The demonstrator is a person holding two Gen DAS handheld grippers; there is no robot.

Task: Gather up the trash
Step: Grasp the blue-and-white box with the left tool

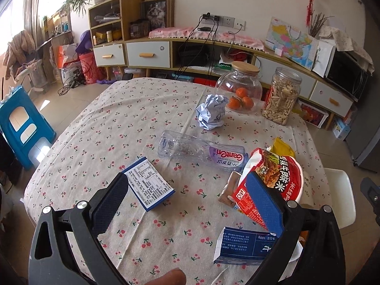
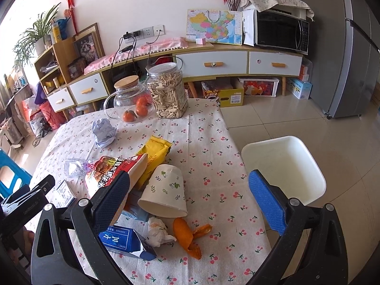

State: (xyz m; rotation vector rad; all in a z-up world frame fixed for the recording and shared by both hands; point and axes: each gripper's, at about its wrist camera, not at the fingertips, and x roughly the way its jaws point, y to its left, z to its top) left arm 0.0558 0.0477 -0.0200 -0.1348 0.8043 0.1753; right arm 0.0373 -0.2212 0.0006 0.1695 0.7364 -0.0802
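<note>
Trash strewn across tabletop [image 2: 213,142], none collected; both jaws open, empty; right gripper [image 2: 190,197] next closes on paper cup [image 2: 166,190], bin [image 2: 285,166] at 2 o'clock

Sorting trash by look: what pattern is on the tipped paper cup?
White cup with small green leaf sprigs; clearest in the right wrist view.

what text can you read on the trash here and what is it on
"Ganten": label of the bottle, upside down in the left view.
"180g": blue carton.
"牛肉味": red noodle wrapper.
White-and-blue box: fine print too small to read.
Paper cup: leaf pattern only, no words.
</note>
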